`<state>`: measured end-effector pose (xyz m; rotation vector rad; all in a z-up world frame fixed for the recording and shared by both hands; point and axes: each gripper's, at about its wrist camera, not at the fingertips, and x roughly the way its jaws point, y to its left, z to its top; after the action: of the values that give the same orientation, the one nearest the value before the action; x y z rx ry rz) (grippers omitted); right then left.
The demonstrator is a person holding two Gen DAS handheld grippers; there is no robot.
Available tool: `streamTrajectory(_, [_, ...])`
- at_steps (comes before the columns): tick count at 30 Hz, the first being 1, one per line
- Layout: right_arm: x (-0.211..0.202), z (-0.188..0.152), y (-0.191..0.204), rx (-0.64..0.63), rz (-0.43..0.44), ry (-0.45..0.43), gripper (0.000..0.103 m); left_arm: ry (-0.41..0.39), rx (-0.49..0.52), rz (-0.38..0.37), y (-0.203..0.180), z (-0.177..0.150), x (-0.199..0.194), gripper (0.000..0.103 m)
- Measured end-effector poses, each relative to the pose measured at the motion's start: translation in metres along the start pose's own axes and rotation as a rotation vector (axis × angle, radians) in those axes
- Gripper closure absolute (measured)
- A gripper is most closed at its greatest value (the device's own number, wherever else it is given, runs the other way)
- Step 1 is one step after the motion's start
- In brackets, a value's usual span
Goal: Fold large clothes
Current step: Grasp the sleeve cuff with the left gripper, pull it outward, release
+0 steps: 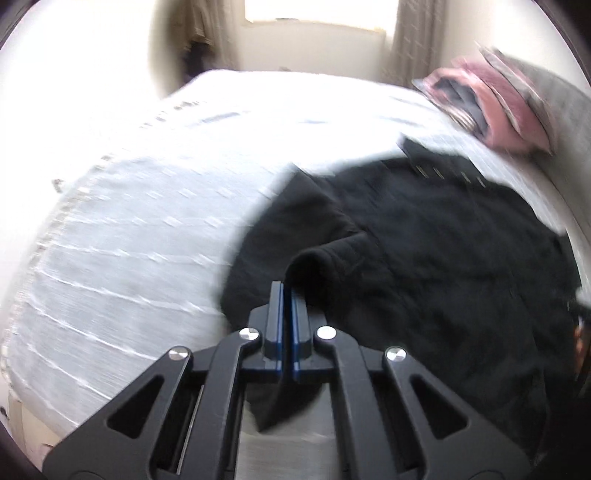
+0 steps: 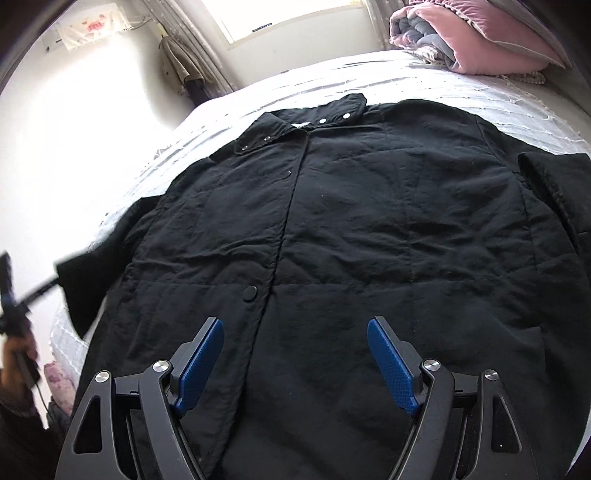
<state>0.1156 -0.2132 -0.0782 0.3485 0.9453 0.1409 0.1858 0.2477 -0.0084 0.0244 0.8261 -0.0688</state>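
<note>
Only unreadable red marks on wall banner [image 2: 96,27] above black jacket [image 2: 351,221]

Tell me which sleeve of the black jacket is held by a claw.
The sleeve at the picture's left in the right wrist view: the left claw pinches its cuff. The other sleeve lies free.

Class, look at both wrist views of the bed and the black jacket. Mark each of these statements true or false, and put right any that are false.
1. The left gripper is shut on the sleeve cuff of the black jacket. True.
2. The right gripper is clamped on the jacket's collar. False: its jaws stand wide apart above the lower front, holding nothing.
3. The jacket lies front up on the white bedspread, its collar toward the window. True.
4. A folded pink quilt lies on top of the jacket. False: it sits at the head of the bed, apart from the jacket.
</note>
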Motion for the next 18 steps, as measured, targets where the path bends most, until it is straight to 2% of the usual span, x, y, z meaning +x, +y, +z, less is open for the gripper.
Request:
streamTrajectory(2, [0.003,0.001,0.001,-0.007,-0.002,0.001,0.022,-0.025,-0.026,0.047,0.026,0.017,-0.006,0.099])
streamTrajectory(7, [0.005,0.002,0.010,-0.037,0.002,-0.015,0.022,-0.136,-0.057,0.285,0.105,0.068,-0.008,0.098])
streamTrajectory(8, [0.006,0.002,0.012,-0.041,0.004,-0.016,0.022,-0.158,-0.082,0.324,0.121,0.073,-0.006,0.091])
streamTrajectory(9, [0.007,0.002,0.013,-0.045,0.004,-0.017,0.022,-0.163,-0.123,0.355,0.138,0.077,-0.004,0.073])
streamTrajectory(10, [0.007,0.001,0.015,-0.050,0.004,-0.016,0.022,-0.156,-0.186,0.372,0.156,0.078,-0.003,0.062])
streamTrajectory(11, [0.008,0.001,0.016,-0.057,0.004,-0.013,0.022,-0.152,-0.240,0.367,0.168,0.075,-0.001,0.040])
streamTrajectory(12, [0.008,0.000,0.018,-0.065,0.003,-0.012,0.022,-0.161,-0.307,0.333,0.182,0.067,0.000,0.031])
streamTrajectory(13, [0.009,0.000,0.019,-0.073,0.000,-0.011,0.022,-0.165,-0.343,0.303,0.189,0.060,0.002,0.030])
streamTrajectory(15, [0.011,0.000,0.020,-0.085,-0.007,-0.012,0.022,-0.124,-0.402,0.250,0.197,0.041,0.014,0.028])
streamTrajectory(18, [0.016,0.000,0.021,-0.078,-0.005,-0.005,0.022,-0.001,-0.462,0.200,0.199,0.007,0.051,0.028])
